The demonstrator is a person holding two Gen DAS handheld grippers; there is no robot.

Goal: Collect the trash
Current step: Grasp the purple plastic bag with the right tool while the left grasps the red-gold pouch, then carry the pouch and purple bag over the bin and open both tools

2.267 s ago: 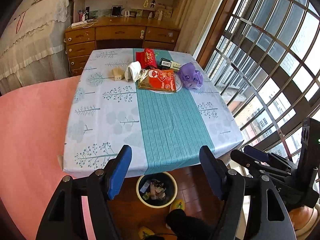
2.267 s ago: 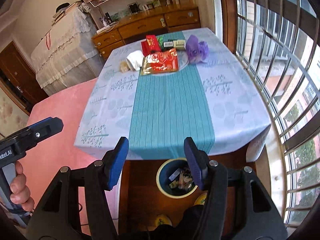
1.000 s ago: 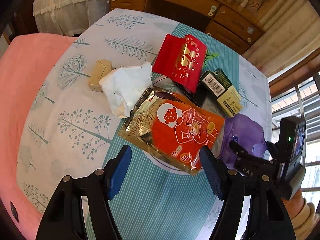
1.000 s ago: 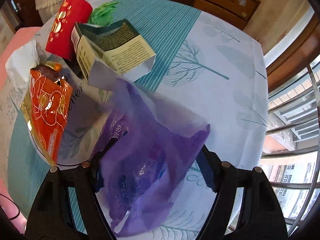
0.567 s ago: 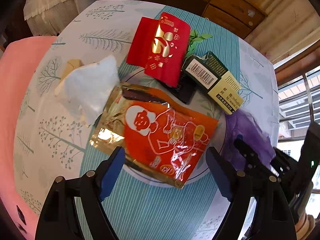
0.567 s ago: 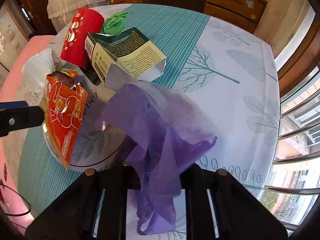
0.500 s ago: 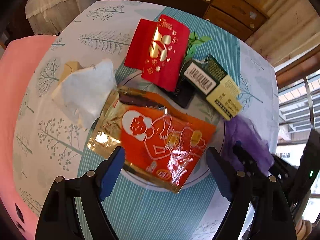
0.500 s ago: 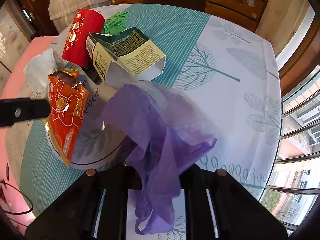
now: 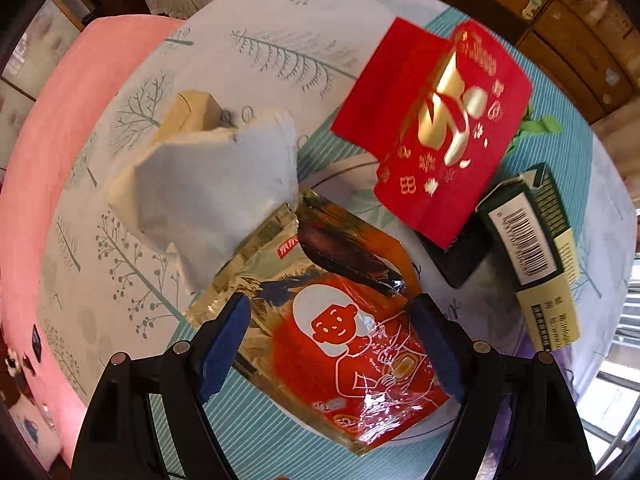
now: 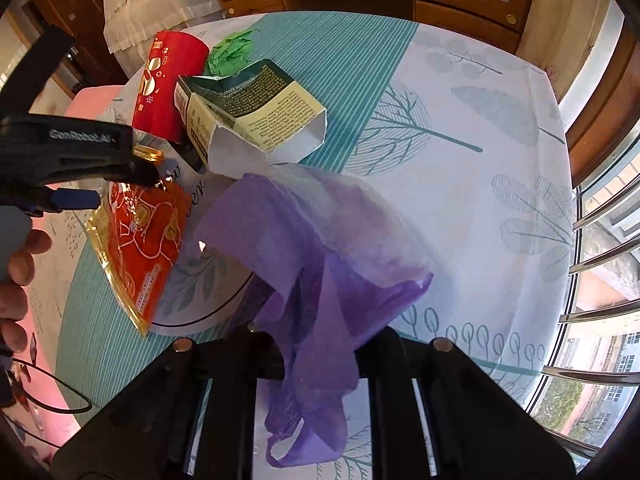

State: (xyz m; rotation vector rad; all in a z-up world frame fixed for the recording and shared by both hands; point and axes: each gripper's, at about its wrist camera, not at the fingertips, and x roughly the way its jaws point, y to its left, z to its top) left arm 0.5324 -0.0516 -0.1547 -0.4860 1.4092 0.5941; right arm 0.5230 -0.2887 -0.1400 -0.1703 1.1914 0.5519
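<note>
Pinched the purple plastic bag (image 10: 320, 248) between the jaws of the right gripper (image 10: 316, 344), which had just closed tight on it. Gripped it by a bunched fold at the near end, presumably so that the slack film would lift in one piece. Left most of the bag draped on the tablecloth (image 10: 460, 128).

Aimed the left gripper (image 9: 330, 312) straight down over the orange snack pouch (image 9: 360, 380). Had just spread its jaws wide to straddle the pouch's upper part, pads not pressing it, probably to span the flat pouch before closing.

Found the pouch lying across the white plate (image 10: 208, 316), one corner against the crumpled tissue (image 9: 216, 196). Noted beyond it the red envelope (image 9: 436, 120), the green carton (image 9: 528, 240) and the beige box (image 9: 192, 110), all awaiting collection. Saw no bin in either view.
</note>
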